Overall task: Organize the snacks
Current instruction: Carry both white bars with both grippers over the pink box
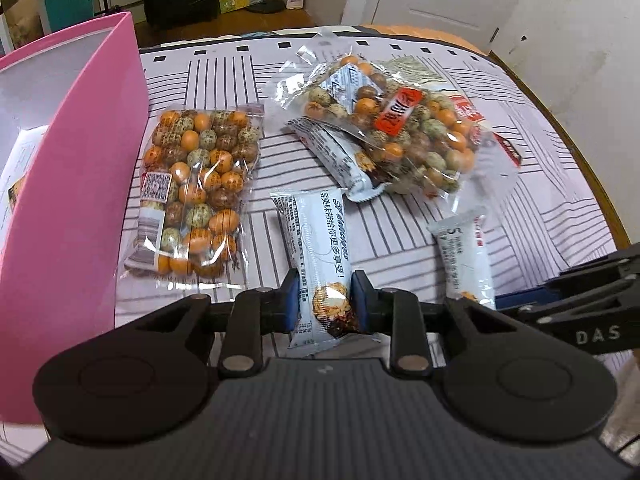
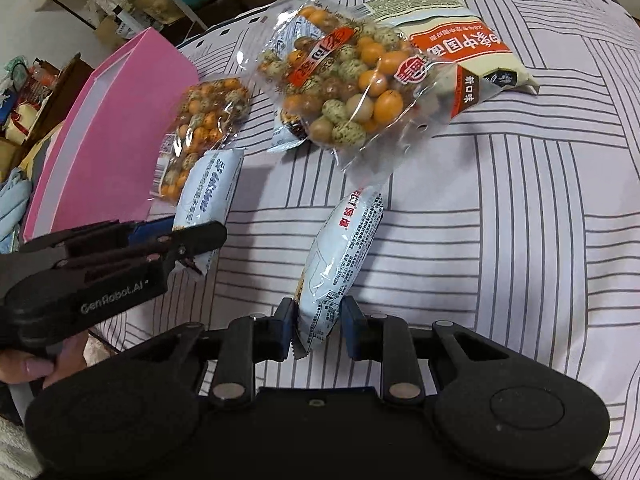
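Observation:
My left gripper (image 1: 325,305) is shut on the near end of a white snack bar (image 1: 318,248), which points away over the striped cloth. In the right wrist view my right gripper (image 2: 316,322) is shut on the end of a second white snack bar (image 2: 340,256). That same bar (image 1: 466,264) shows at the right of the left wrist view, and the left gripper (image 2: 182,236) with its bar (image 2: 208,196) shows at the left of the right wrist view. A pink box (image 1: 76,184) stands open at the left, with something white inside.
A clear bag of speckled coated nuts (image 1: 196,192) lies beside the pink box. A second nut bag (image 1: 400,128) rests on another white bar (image 1: 340,156) and a cream and red packet (image 2: 456,52). The round table's edge (image 1: 600,184) curves at the right. A hand (image 2: 32,364) holds the left gripper.

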### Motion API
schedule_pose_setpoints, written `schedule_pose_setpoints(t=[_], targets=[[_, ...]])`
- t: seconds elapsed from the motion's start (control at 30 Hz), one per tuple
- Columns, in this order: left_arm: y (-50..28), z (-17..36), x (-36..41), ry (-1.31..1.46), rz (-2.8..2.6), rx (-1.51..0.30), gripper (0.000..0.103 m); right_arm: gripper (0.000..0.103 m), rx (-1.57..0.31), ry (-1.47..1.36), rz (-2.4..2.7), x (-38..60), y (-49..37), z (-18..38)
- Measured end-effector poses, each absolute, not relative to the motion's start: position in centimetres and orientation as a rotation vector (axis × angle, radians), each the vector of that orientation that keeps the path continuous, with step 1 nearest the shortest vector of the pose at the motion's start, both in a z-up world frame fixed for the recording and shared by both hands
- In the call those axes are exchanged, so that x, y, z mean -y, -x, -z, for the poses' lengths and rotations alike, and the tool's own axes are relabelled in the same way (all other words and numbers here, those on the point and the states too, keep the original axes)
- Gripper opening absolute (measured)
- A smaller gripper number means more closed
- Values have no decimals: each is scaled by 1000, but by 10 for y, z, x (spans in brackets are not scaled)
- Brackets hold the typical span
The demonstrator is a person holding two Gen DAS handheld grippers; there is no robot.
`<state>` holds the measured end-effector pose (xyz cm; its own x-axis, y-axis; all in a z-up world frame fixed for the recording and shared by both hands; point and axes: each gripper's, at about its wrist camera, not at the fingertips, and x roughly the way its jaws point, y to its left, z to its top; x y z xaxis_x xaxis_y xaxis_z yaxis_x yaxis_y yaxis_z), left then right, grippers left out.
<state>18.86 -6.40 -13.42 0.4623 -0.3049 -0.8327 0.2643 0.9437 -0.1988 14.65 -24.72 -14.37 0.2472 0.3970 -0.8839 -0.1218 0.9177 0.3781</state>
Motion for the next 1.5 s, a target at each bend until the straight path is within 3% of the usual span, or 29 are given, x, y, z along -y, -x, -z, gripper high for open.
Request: schedule_pose_setpoints(t=[0.37, 0.87, 1.23, 1.5], targets=[[-157, 125, 55, 102, 343, -1062, 26, 28, -1257, -219, -476, 226, -129, 127], [-89, 69, 27, 32, 351, -1049, 26, 28, -1119, -160, -566, 206, -82, 84], [-52, 10, -45, 84, 313, -968, 26, 28, -1040, -114, -760, 142, -54, 26], [-58, -19, -96, 98, 202, -861, 26, 28, -943, -64, -858, 82, -83, -1]])
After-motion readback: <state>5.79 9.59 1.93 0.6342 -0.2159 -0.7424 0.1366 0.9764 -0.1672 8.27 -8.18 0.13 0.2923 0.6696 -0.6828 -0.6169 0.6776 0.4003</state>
